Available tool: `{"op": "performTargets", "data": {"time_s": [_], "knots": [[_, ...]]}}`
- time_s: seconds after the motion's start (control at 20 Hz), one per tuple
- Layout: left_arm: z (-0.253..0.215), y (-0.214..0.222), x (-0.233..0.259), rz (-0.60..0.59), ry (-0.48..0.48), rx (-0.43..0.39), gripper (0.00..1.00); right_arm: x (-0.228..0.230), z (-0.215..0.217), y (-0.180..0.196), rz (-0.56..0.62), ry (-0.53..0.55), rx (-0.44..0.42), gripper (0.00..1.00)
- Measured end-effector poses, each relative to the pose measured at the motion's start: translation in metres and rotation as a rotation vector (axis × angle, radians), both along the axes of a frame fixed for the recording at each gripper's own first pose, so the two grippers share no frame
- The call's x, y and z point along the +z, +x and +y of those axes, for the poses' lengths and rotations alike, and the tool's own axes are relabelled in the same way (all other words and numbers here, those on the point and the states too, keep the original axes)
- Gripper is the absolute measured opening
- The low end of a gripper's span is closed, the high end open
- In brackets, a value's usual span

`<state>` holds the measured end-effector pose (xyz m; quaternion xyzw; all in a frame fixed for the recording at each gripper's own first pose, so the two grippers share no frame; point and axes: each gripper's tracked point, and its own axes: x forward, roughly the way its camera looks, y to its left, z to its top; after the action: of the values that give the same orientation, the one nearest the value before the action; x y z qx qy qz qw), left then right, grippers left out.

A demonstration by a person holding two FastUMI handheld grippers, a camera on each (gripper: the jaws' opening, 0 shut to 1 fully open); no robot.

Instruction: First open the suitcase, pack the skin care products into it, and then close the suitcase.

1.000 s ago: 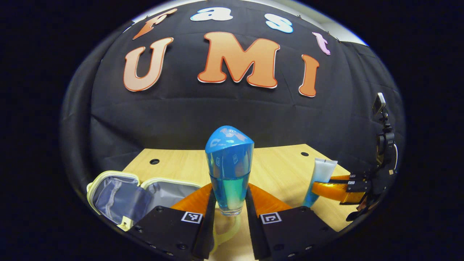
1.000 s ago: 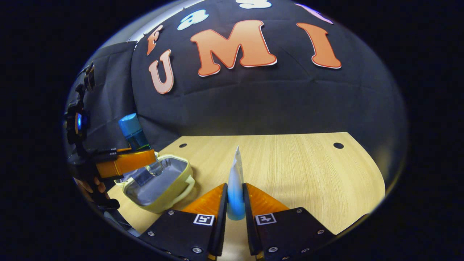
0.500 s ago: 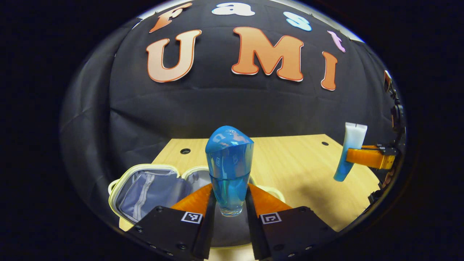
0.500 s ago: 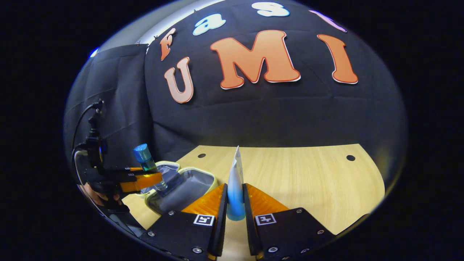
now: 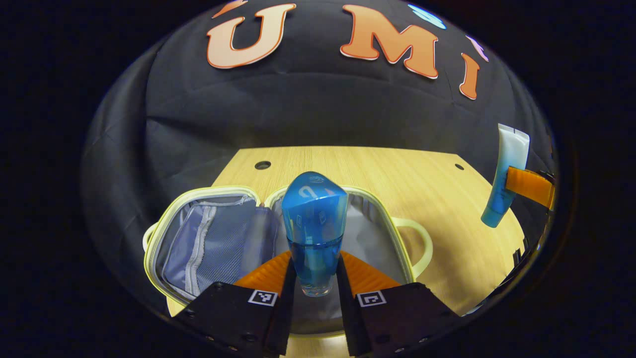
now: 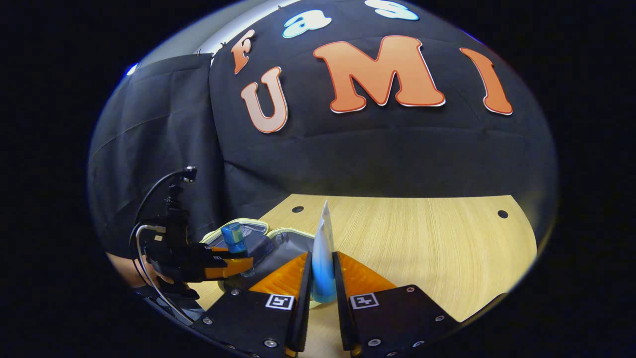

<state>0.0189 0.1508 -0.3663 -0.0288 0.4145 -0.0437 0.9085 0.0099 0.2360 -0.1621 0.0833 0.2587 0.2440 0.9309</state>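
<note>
Suitcase first: a small pale-yellow zip case with a grey lining lies spread open near the left edge of the light wooden bench, mesh-pocket half to the left, plain half with a loop handle to the right. The left gripper pinches a clear blue bottle with a blue cap low on its body, upright, held over the case's middle hinge. The right gripper has its fingers pressed on a white-to-blue squeeze tube, cap end down, above the bench just right of the case.

The bottle looks rigid, smooth and part-filled, so probably weighty for its size and liable to slip; a grip on the lower body, as now, seems sound. The tube should be light and soft, yielding under pressure; holding near the stiffer cap end looks safest. The case walls appear floppy fabric.
</note>
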Motion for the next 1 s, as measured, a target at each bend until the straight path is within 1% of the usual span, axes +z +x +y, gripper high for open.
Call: {"op": "performTargets", "data": {"time_s": [0.05,0.1,0.3,0.4,0.5,0.6,0.65,0.7,0.75,0.8,1.0], "knots": [[0.001,0.0,-0.007,0.025,-0.004,-0.016,0.42,-0.004,0.005,0.001,0.008,-0.003,0.0,0.27],[0.003,0.001,-0.014,0.044,-0.001,-0.033,0.43,-0.008,0.01,0.003,0.016,-0.006,-0.001,0.27],[0.007,-0.004,-0.04,0.163,0.019,-0.092,0.43,-0.023,0.029,0.002,0.059,-0.002,-0.004,0.27],[0.008,-0.006,-0.054,0.228,0.021,-0.107,0.43,-0.029,0.037,0.001,0.071,-0.008,0.004,0.27],[0.008,-0.01,-0.064,0.291,0.02,-0.099,0.43,-0.038,0.045,0.0,0.095,-0.01,0.011,0.27],[0.01,-0.009,-0.072,0.326,0.021,-0.084,0.43,-0.043,0.055,-0.002,0.119,-0.004,0.018,0.27],[0.008,-0.005,-0.075,0.325,0.023,-0.088,0.45,-0.047,0.059,-0.001,0.125,-0.007,0.018,0.27],[0.008,-0.002,-0.077,0.335,0.031,-0.092,0.42,-0.049,0.063,-0.001,0.135,-0.006,0.025,0.27],[0.008,0.001,-0.078,0.342,0.039,-0.094,0.44,-0.051,0.066,-0.003,0.143,-0.01,0.025,0.27],[0.006,0.004,-0.08,0.345,0.041,-0.09,0.43,-0.053,0.069,-0.003,0.151,-0.009,0.031,0.27],[0.012,0.011,-0.095,0.351,0.044,-0.041,0.43,-0.066,0.078,-0.001,0.189,-0.019,0.033,0.27]]}}
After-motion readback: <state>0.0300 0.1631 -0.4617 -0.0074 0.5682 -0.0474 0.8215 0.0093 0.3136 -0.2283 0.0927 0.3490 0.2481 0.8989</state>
